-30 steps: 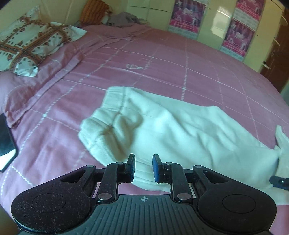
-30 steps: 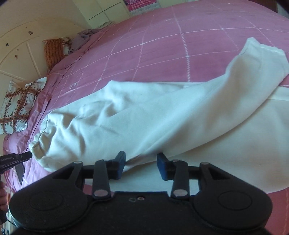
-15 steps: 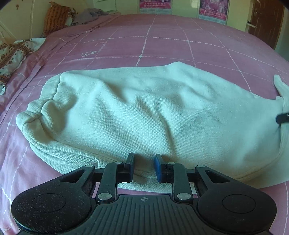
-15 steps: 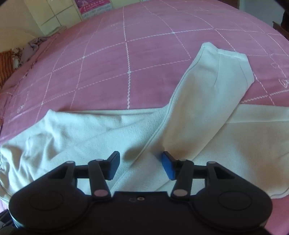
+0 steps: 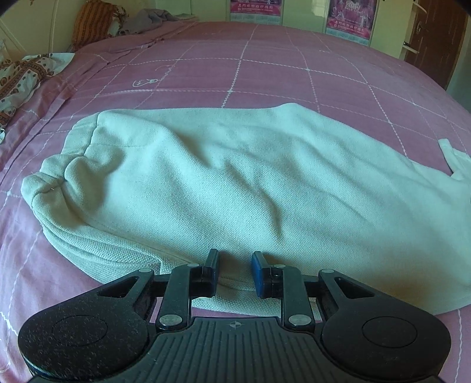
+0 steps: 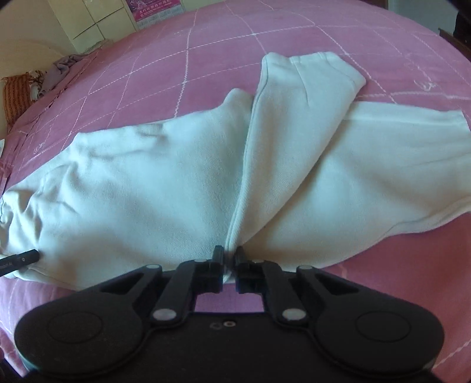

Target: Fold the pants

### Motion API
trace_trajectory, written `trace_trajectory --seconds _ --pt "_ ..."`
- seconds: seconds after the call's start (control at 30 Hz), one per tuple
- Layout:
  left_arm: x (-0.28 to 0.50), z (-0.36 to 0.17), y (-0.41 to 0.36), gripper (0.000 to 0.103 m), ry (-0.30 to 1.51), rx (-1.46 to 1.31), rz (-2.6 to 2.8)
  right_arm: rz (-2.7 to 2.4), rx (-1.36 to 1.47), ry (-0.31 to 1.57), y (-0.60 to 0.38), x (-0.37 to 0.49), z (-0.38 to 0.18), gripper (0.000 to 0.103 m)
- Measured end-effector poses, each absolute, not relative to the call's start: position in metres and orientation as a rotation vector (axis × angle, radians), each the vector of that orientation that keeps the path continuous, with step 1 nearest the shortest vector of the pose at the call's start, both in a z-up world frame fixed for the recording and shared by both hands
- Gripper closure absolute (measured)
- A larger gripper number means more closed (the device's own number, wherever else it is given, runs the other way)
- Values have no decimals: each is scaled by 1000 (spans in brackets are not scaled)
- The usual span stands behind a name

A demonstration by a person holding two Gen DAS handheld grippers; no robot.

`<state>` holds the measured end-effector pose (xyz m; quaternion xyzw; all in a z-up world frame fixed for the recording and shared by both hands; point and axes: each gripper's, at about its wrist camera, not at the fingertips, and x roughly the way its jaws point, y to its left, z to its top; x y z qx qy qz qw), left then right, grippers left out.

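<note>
White pants [image 5: 223,182] lie spread across a pink bed; the waistband is bunched at the left in the left wrist view. My left gripper [image 5: 234,272] is open, its jaws low over the near edge of the pants' upper part, with cloth between them. In the right wrist view the pants [image 6: 141,188] show both legs, the upper leg crossing the lower one toward a cuff [image 6: 318,67]. My right gripper [image 6: 229,262] is shut on the seam fold of the upper leg at its near edge. The left gripper's tip [image 6: 26,256] shows at the far left.
The pink checked bedspread [image 5: 265,73] reaches all around the pants. Patterned pillows [image 5: 20,76] and an orange cushion [image 5: 91,20] lie at the head of the bed. Cream wardrobes with posters [image 5: 347,14] and a brown door [image 5: 432,38] stand behind.
My right gripper has closed from wide open onto the fold of the upper pant leg. My left gripper has stayed open and moved slightly closer to the near edge of the pants.
</note>
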<state>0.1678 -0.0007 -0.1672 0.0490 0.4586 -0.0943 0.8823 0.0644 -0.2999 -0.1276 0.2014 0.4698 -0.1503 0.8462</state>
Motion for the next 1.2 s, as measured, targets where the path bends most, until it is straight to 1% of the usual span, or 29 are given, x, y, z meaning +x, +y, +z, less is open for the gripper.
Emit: trace_trajectory --seconds 0.03,0.1,0.17,0.2,0.23,0.37,0.4,0.47,0.5,0.53,0.57,0.6,0.67,0.77,0.87,0.97,1.03,1.2 --pt "169 -167 0 79 957 98 -197 -315 400 989 -296 68 -121 78" --pt "169 -167 0 79 959 94 -196 -303 365 971 -294 72 -108 71" --pt "169 -168 0 79 956 96 -197 -340 303 938 -302 78 -96 61" --pt "169 -168 0 79 953 100 -197 -371 270 929 -307 83 -92 47" --pt "168 -168 -1 79 951 102 -198 -397 248 922 -312 89 -90 38" --pt "168 -168 -2 79 950 110 -195 -434 137 933 -322 124 -95 37" --pt "168 -168 -2 78 950 110 -194 -438 118 954 -322 135 -100 38" --pt "168 -169 -2 78 949 114 -193 -442 112 988 -323 149 -110 46" --pt "168 -169 -3 78 948 117 -192 -436 107 1001 -324 155 -114 55" --pt "168 -169 -3 78 948 118 -192 -442 93 1007 -325 158 -117 70" --pt "168 -169 -3 78 948 119 -191 -453 94 1004 -327 160 -118 81" --pt "168 -169 -4 78 947 122 -190 -459 124 992 -333 159 -116 94" --pt "167 -169 -4 78 944 129 -191 -454 206 960 -345 152 -107 97" --pt "166 -170 -4 77 940 135 -192 -458 245 900 -358 131 -88 98" --pt "166 -170 -5 77 940 140 -189 -484 354 847 -377 97 -72 98" --pt "166 -170 -5 77 939 146 -189 -462 358 898 -383 74 -78 97" --pt "166 -170 -5 77 939 142 -186 -483 340 900 -382 63 -84 97" --pt "165 -170 -7 77 932 155 -186 -553 493 940 -400 38 -113 98"
